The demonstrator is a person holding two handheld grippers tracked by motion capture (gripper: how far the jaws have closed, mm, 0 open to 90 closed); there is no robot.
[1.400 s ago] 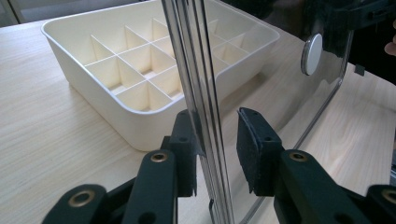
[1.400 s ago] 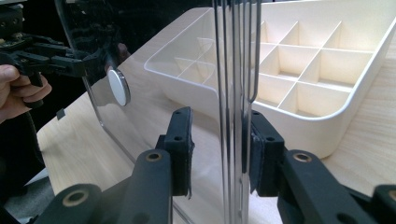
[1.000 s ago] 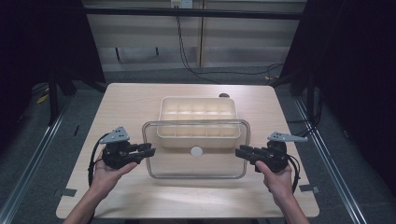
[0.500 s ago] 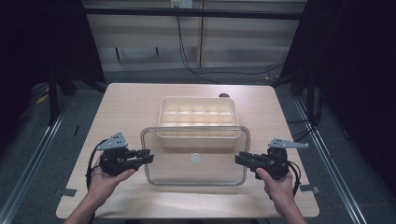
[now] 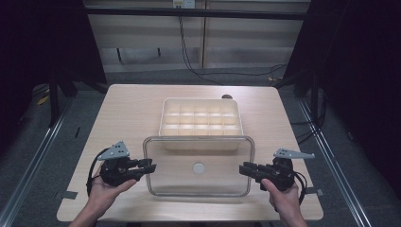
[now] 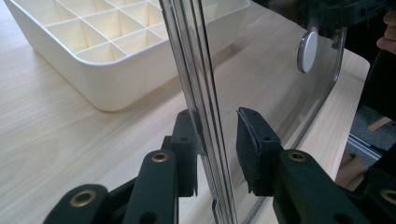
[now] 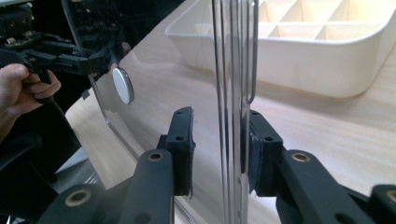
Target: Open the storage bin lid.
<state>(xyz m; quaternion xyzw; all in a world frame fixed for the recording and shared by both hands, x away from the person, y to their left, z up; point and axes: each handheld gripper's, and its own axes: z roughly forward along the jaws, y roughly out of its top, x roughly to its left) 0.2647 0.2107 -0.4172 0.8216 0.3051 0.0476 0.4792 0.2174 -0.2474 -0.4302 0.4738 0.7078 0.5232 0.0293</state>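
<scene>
Clear lid [image 5: 198,166] held level over the near part of the surface [image 5: 127,113], long axis running left to right.
Its round white knob [image 5: 199,168] sits at the middle, and its far edge overlaps the near rim of the cream divided tray [image 5: 201,118], which lies behind it with its long axis the same way. The left gripper [image 5: 150,166] straddles the lid's left edge; one pad [image 6: 189,149] touches the rim, the other stands a little off. The right gripper [image 5: 242,168] straddles the right edge with its jaws partly open, one pad [image 7: 257,144] against the rim. A hand [image 5: 106,191] holds each gripper from the near side.
</scene>
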